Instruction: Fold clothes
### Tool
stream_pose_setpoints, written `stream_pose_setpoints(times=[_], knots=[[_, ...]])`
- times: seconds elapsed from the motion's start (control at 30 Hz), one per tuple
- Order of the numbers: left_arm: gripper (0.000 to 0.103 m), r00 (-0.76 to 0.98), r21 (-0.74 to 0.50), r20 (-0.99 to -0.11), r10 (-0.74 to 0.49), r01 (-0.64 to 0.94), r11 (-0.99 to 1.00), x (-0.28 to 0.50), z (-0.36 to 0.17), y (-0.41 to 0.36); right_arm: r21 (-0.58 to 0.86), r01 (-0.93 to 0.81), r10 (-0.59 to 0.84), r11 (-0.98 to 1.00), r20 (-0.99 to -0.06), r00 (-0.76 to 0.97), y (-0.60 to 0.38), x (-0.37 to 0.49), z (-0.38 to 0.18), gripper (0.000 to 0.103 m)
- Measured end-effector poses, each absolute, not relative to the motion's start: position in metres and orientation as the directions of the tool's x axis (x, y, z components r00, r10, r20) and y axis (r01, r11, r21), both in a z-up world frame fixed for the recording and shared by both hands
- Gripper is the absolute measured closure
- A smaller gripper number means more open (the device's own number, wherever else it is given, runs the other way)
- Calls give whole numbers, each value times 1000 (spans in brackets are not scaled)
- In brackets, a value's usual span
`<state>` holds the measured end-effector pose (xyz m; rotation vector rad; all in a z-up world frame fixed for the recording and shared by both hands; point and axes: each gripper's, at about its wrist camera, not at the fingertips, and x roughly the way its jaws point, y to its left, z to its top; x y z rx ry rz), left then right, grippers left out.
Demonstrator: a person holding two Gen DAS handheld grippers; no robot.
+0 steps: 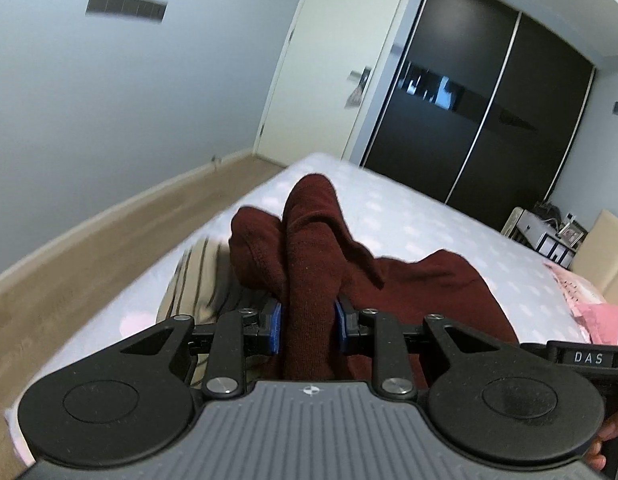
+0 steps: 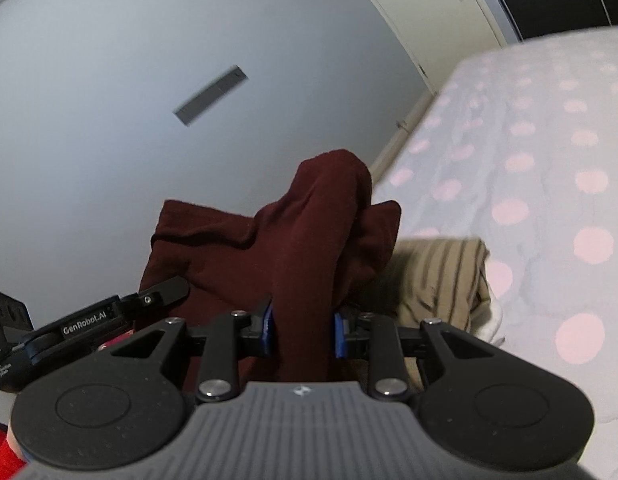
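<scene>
The dark red garment (image 1: 309,264) hangs in the air above the bed (image 1: 429,220), pinched at two points and bunched into thick folds between them. In the left wrist view a doubled-over ridge of it rises toward 12 o'clock from the left gripper (image 1: 308,328), whose blue pads (image 1: 275,330) press on the cloth from both sides, jaws narrowly parted around the wad. The right gripper (image 2: 302,330) clamps another thick fold the same way, its pads (image 2: 337,334) closing on the fabric. From the right wrist view the left gripper's finger shows at 9 o'clock, close by, so the two grips sit near each other and the cloth between them sags slack.

A folded striped garment (image 2: 441,276) lies on the spotted bed cover at about 3 o'clock of the red one.

The risks, as I judge them: each grip holds a crumpled bundle, not a clean edge, so layers could slip out unevenly and the piece would land twisted. Loose parts trailing low could also drag across the striped garment and undo its fold. Blur suggests brisk motion, which could worsen both.
</scene>
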<state>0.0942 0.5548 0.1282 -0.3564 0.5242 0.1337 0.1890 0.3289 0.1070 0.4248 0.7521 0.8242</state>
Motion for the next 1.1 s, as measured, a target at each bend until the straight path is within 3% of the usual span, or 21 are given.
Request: stream_pose_setpoints(times=[0.33, 0.43, 0.5, 0.67, 0.9, 1.1], knots=[[78, 858, -354, -514, 19, -232, 906, 100, 91, 573, 620, -482, 785, 619, -460, 415, 345, 214, 46, 68], [68, 852, -331, -521, 47, -252, 909, 97, 96, 573, 610, -487, 780, 625, -465, 418, 349, 215, 45, 66], [56, 851, -301, -518, 93, -283, 911, 90, 104, 572, 620, -488, 788, 615, -461, 407, 348, 219, 51, 60], [54, 860, -256, -477, 181, -333, 908, 61, 134, 561, 618, -496, 790, 610, -427, 441, 323, 212, 73, 39], [52, 872, -171, -454, 185, -289, 942, 25, 182, 506, 558, -520, 758, 646, -395, 518, 256, 189, 115, 36], [48, 890, -109, -438, 125, -191, 976, 21, 218, 414, 397, -539, 668, 743, -402, 626, 178, 154, 147, 31]])
